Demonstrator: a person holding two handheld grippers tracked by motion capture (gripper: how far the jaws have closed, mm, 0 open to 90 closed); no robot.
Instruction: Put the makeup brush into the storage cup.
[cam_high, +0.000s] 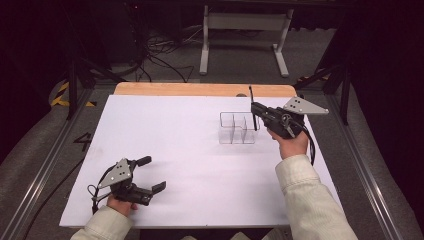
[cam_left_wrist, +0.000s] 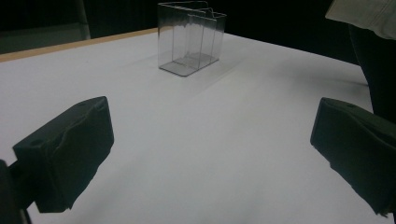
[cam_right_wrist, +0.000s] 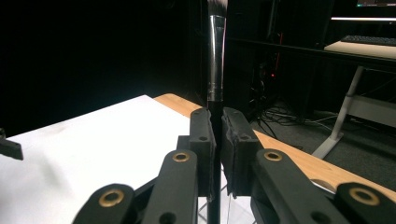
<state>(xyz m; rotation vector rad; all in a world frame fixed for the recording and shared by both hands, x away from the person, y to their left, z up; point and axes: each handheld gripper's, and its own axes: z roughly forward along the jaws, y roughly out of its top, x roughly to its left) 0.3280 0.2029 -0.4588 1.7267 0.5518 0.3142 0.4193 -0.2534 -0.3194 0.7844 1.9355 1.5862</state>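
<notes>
Clamped between the right gripper's fingers is a thin brush, and the right gripper view alone shows its metal collar and bristle base pointing up. From the high view, that brush stands upright over the clear divided box near the far edge of the white worktop. At the near left corner the left gripper rests with its fingers wide apart and holding nothing, and the left gripper view shows the box far ahead.

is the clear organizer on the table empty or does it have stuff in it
Empty: through the organizer's clear walls its compartments look bare. The brush is clamped upright in the right gripper.
</notes>
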